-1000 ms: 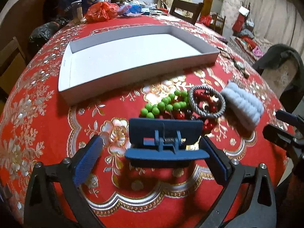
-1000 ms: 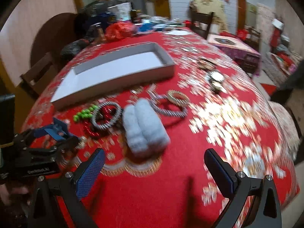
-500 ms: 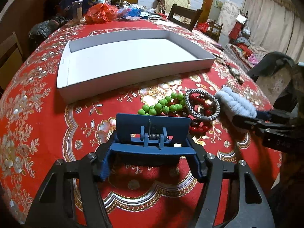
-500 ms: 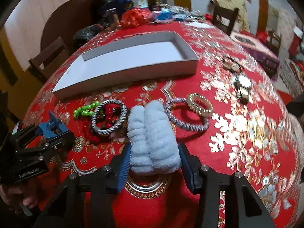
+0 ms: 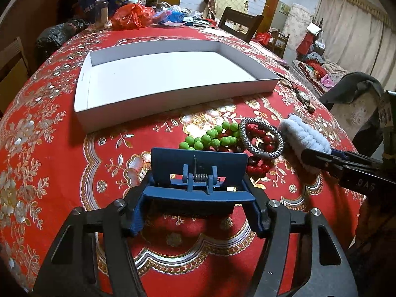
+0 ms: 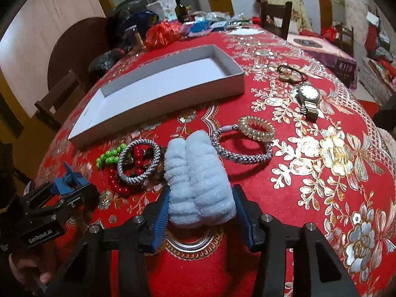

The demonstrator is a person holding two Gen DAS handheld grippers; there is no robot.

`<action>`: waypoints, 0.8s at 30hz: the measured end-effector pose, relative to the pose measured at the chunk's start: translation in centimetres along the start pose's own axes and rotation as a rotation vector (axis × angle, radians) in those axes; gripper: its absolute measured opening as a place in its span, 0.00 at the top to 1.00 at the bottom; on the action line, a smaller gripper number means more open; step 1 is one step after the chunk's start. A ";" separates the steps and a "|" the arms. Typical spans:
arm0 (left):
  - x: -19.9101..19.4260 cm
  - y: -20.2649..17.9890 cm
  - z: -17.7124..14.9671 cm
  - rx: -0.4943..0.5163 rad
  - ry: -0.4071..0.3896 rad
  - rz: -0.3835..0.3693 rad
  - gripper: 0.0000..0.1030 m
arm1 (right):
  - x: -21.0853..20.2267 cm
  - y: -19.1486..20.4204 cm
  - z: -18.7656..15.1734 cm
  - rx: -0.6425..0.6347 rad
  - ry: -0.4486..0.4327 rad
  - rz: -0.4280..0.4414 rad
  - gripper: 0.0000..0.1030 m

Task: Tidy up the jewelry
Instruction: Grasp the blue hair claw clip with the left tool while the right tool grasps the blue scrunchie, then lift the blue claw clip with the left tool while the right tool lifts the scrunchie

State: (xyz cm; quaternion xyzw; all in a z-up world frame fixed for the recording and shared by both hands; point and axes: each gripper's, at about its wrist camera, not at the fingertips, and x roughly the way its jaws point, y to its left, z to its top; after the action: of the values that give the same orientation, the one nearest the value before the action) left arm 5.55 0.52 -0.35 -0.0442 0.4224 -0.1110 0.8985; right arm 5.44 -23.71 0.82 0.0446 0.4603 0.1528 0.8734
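My left gripper (image 5: 199, 212) is clamped on the blue hair clip (image 5: 199, 180) — pads pressing both its ends, clip low over the red tablecloth (image 5: 61, 173). My right gripper (image 6: 201, 212) is closed on the fluffy light-blue scrunchie (image 6: 198, 180), pads squeezing its near end on both sides; the far end lies on the cloth. Just left of the scrunchie: grey braided bracelet (image 6: 138, 163) lying on top of red beads (image 6: 118, 185), green beads (image 6: 109, 157) beside them. Right of the scrunchie, a bigger grey braided band (image 6: 243, 157), touching a gold coil hair tie (image 6: 256, 128). Farther back — the white shallow box (image 6: 158, 91), nothing in it that I can see. Off to its right, a wristwatch (image 6: 308, 97) and a dark cord piece (image 6: 290, 73). Clutter (image 6: 163, 33) at the far edge.
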 end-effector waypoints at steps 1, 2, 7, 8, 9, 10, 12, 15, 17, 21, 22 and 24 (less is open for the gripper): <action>0.0 0.0 0.0 -0.001 0.000 0.000 0.37 | 0.1 0.2 0.1 -0.016 0.009 -0.006 0.54; 0.0 0.0 0.0 0.000 0.000 -0.001 0.37 | 0.2 0.5 0.1 -0.033 0.014 -0.018 0.54; -0.1 0.4 -0.1 -0.011 -0.003 -0.003 0.37 | 0.1 0.9 -0.1 -0.057 0.015 -0.045 0.57; -0.2 0.5 -0.1 -0.016 -0.005 -0.002 0.37 | -0.3 0.7 -0.2 -0.048 0.005 -0.032 0.57; -0.2 0.5 -0.1 -0.020 -0.006 -0.002 0.37 | -0.7 0.7 -0.2 -0.046 -0.009 -0.020 0.58; -0.2 0.6 -0.1 -0.023 -0.006 -0.003 0.37 | -1.4 0.8 -0.2 -0.051 -0.037 -0.003 0.58; -0.3 0.6 -0.1 -0.026 -0.008 -0.003 0.37 | -2.7 1.1 -0.1 -0.063 -0.089 0.021 0.58; -0.3 0.6 -0.2 -0.027 -0.008 -0.001 0.37 | -4.6 1.2 0.0 -0.046 -0.162 0.060 0.58; -0.4 0.6 -0.2 -0.026 -0.008 0.000 0.37 | -5.3 1.0 0.1 -0.023 -0.188 0.071 0.58; -0.3 0.6 -0.2 -0.026 -0.008 -0.001 0.37 | -6.1 0.2 0.2 0.021 -0.213 0.081 0.58; -0.3 0.6 -0.2 -0.026 -0.008 -0.002 0.37 | -6.0 -0.1 0.2 0.034 -0.209 0.086 0.58; -0.4 0.7 -0.2 -0.029 -0.010 -0.014 0.37 | -5.8 -0.1 0.2 0.040 -0.198 0.077 0.58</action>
State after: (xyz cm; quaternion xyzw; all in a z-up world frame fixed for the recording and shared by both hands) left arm 5.30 1.27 -0.28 -0.0608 0.4189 -0.1110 0.8992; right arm 2.55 -25.62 5.44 0.0948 0.3727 0.1720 0.9070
